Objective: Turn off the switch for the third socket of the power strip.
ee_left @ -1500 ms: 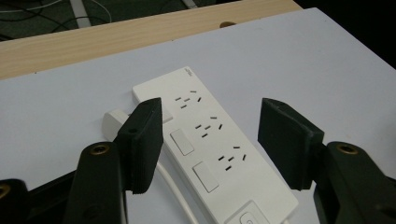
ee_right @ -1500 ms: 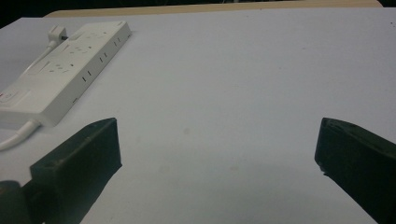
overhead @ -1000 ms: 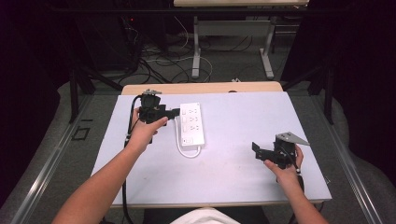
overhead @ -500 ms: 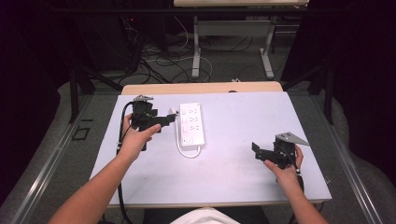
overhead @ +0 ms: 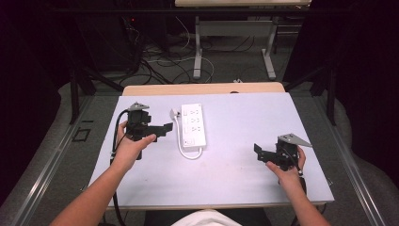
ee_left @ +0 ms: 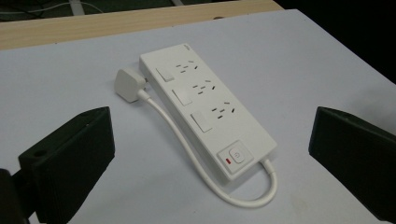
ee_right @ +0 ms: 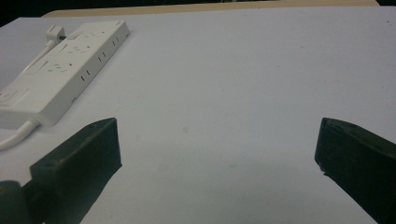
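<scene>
Item one: the left gripper (overhead: 165,128), which we held over the white table (overhead: 244,174) at its left side. Its jaws had just been opening and stood wide apart, with nothing between the pads.

Item two: the white power strip (overhead: 193,125), which lay flat on the table just ahead of our left gripper, apart from its jaws. In the left gripper view the strip (ee_left: 205,108) sat between and beyond the two jaws, with three socket groups in a row and a switch (ee_left: 237,156) at the end nearer the gripper.

Item three: the white cable (ee_left: 187,144), which left the switch end, looped round and ran along the strip's side to the plug (ee_left: 127,84). The plug lay beside the strip's far end, on the table.

Item four: the right gripper (overhead: 261,151), which we held low over the table, well apart from the strip. Its jaws stood apart over bare tabletop; the strip (ee_right: 60,70) lay far off beyond its left jaw
</scene>
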